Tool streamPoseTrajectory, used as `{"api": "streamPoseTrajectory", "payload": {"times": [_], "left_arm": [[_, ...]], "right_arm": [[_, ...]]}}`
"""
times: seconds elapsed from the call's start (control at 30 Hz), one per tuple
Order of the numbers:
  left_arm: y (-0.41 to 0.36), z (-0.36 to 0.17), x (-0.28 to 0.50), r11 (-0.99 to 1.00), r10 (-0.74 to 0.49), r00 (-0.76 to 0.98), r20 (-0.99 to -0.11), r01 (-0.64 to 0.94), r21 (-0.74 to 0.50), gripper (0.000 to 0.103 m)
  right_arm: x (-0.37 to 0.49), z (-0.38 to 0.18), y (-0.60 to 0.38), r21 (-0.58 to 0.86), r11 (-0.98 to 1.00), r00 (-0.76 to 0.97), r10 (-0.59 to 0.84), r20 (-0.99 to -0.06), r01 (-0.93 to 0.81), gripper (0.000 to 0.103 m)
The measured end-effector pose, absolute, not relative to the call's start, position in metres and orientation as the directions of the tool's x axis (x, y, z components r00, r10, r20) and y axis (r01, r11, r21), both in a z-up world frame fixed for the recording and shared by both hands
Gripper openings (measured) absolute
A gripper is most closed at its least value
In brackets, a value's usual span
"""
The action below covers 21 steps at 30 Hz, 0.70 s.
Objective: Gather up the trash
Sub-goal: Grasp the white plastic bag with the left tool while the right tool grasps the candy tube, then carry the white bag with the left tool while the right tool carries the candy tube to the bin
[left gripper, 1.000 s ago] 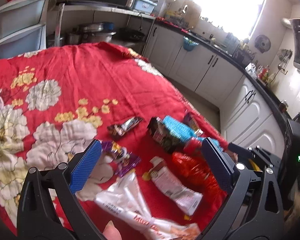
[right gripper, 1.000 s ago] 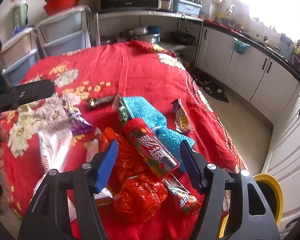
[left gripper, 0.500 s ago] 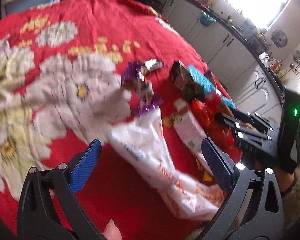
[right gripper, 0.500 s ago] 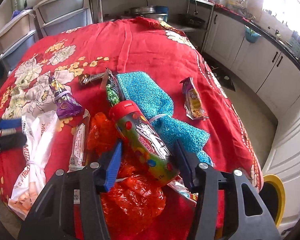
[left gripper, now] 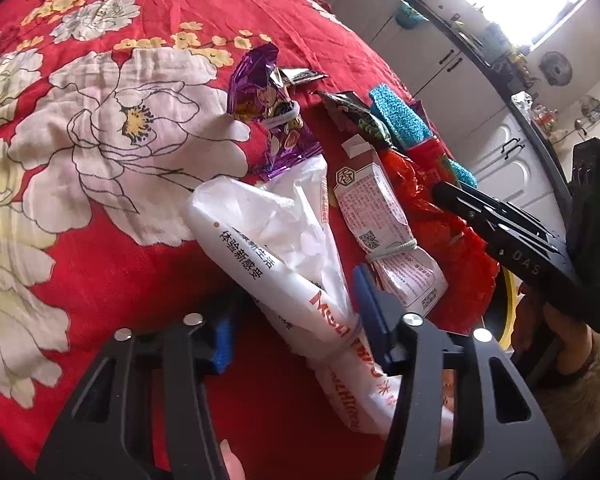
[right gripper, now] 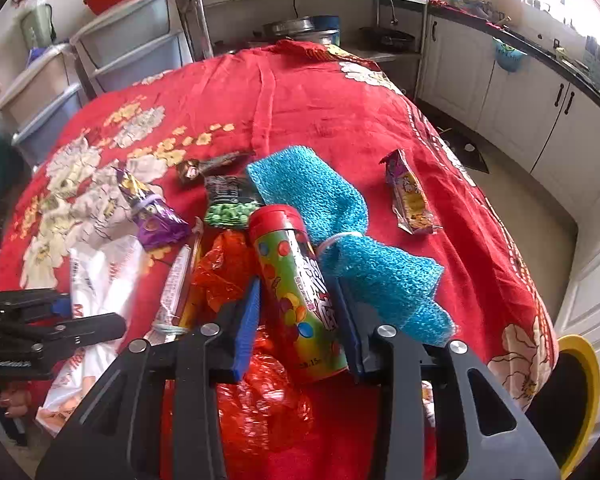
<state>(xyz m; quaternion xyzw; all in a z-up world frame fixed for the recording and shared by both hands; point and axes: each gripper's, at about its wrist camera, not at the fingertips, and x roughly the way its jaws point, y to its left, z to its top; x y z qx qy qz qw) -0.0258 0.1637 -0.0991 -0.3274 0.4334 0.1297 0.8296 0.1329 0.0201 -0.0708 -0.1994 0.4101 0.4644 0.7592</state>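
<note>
Blue-padded fingers close in from both sides on two pieces of litter at the near edge of a tabletop [right gripper: 300,92] draped in red floral cloth. In the right wrist view, the right gripper [right gripper: 300,320] has its fingers narrowed around the colourful candy tube [right gripper: 300,288], pads just beside or touching its sides; whether the grip is firm cannot be told. In the left wrist view, the left gripper [left gripper: 296,320] straddles the tied neck of the white plastic bag [left gripper: 276,252], partly closed, one pad against the bag, the other apparently a little apart. The step in hand looks like the grasp itself, both hands at once. Next, by this reading, each needs a final squeeze and a clean lift. A crumpled red bag [right gripper: 260,400] lies under the tube and may drag along. Farther out, a printed wrapper [left gripper: 380,236] lies at 1 o'clock of the white bag, a purple snack packet [left gripper: 272,116] at 12 o'clock. Beyond the tube sit a blue knitted cloth [right gripper: 328,200] and a green pea packet [right gripper: 228,208]. At 4 o'clock, off the table edge, a yellow-rimmed bin [right gripper: 580,364] waits, the likely destination.
</note>
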Motion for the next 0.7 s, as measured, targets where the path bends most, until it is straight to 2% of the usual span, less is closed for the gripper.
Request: {"api": "streamPoseTrajectory", "payload": {"times": [0.13,0.43,0.7], "left_arm": [[0.169,-0.097,-0.029,0.754,-0.085,0.613,-0.786,-0.476,-0.453,0.03],[0.176,-0.074,-0.039,0.774,-0.068,0.671,-0.738,-0.431,-0.464,0.027],[0.176,-0.055,-0.04,0.783,-0.039,0.707,-0.707,-0.418,-0.461,0.027]], "right_arm": [[0.131,-0.064,0.012,0.126,0.503,0.223,0.576,-0.787,-0.855,0.031],[0.132,-0.05,-0.011,0.256,0.535,0.194,0.646,-0.738,-0.805,0.029],[0.129,-0.052,-0.036,0.334,0.582,0.174,0.647,-0.743,-0.741,0.029]]}}
